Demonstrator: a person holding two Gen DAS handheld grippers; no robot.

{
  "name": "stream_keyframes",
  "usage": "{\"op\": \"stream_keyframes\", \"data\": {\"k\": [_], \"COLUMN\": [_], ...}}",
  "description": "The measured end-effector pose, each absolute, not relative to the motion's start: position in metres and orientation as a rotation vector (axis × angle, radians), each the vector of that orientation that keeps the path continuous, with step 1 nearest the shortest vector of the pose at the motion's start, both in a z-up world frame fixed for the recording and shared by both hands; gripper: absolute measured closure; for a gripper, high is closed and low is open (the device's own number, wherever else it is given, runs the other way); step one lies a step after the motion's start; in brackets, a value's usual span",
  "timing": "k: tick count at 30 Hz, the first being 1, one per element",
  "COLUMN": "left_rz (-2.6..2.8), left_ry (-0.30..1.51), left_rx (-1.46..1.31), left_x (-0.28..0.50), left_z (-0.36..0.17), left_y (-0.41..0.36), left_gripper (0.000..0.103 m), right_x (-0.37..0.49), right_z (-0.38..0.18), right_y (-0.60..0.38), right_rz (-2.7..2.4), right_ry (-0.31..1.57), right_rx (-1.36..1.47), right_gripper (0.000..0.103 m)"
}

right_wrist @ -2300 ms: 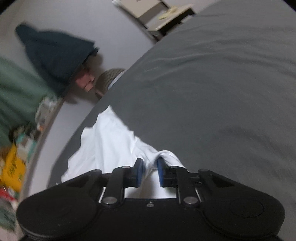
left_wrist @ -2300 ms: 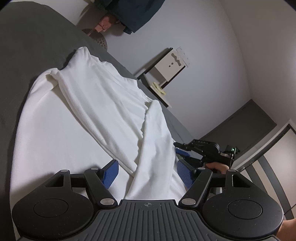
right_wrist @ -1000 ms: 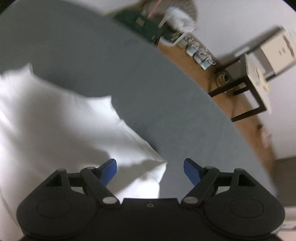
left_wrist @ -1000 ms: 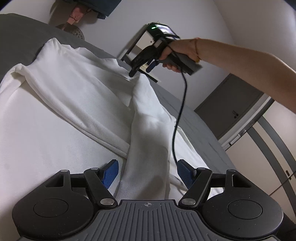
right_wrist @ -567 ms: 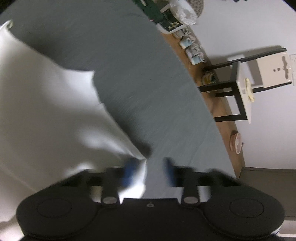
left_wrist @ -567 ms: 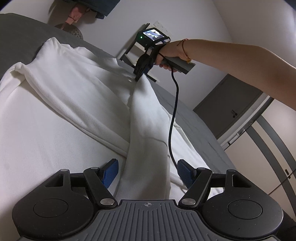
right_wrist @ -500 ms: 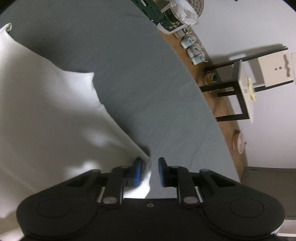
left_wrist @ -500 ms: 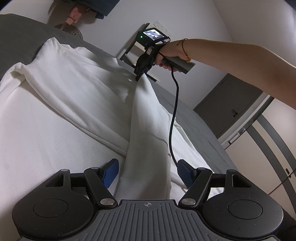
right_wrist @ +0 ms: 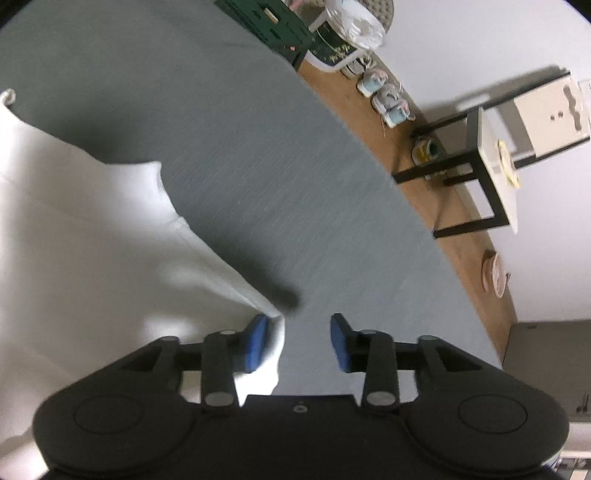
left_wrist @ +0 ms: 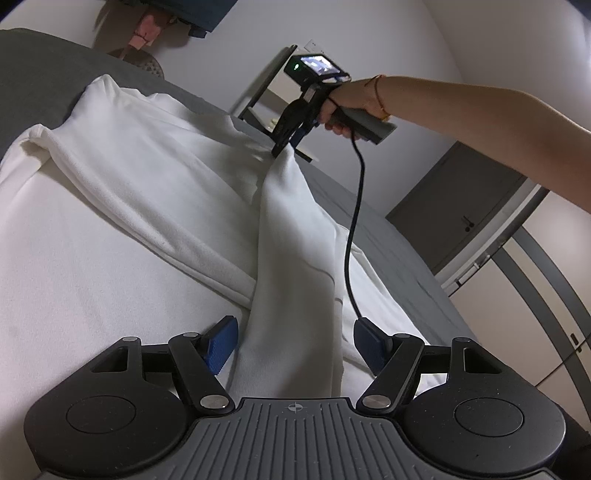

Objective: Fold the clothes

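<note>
A white garment (left_wrist: 129, 206) lies spread on the grey bed (left_wrist: 22, 74). One long sleeve (left_wrist: 291, 258) runs from between my left gripper's pads up to a raised peak at the far side. My left gripper (left_wrist: 295, 345) stands open, low over the cloth, with the sleeve lying between its blue pads. My right gripper (left_wrist: 290, 142) is at that peak, pointing steeply down. In the right wrist view the right gripper (right_wrist: 299, 341) has its jaws opening; the sleeve's end (right_wrist: 273, 325) rests against the left pad only, and bare bed (right_wrist: 258, 147) lies under the right pad.
A person's forearm (left_wrist: 480, 110) reaches in from the right, and a black cable (left_wrist: 351, 221) hangs over the sleeve. Past the bed's edge are a black side table (right_wrist: 480, 177), shoes (right_wrist: 388, 99) on a wooden floor and a green crate (right_wrist: 266, 22).
The right gripper came down on the sleeve's end and shut on it, drawing it up to a peak; now its jaws have parted again. The left gripper has kept still.
</note>
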State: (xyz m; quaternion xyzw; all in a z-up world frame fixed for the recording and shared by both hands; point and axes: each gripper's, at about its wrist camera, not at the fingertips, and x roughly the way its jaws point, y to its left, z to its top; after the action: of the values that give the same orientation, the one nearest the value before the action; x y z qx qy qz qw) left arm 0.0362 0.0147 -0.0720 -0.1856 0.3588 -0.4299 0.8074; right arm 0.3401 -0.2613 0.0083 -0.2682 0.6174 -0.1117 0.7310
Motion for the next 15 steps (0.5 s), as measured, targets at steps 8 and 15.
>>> {"op": "stream_keyframes", "data": {"k": [8,15], "left_rz": [-0.919,-0.924], "left_ry": [0.769,0.77], "left_rx": [-0.392,-0.395], "left_x": [0.037,0.038], "left_z": [-0.074,-0.076], "left_y": [0.016,0.018], "left_gripper": [0.032,0.032], "right_x": [0.34,0.339], "right_z": [0.002,-0.007], "right_y": [-0.257,-0.269], "right_rz": [-0.219,-0.242], "right_ry": [1.453,1.449], "right_rx": [-0.615,-0.576], "right_gripper": [0.044,0.082]}}
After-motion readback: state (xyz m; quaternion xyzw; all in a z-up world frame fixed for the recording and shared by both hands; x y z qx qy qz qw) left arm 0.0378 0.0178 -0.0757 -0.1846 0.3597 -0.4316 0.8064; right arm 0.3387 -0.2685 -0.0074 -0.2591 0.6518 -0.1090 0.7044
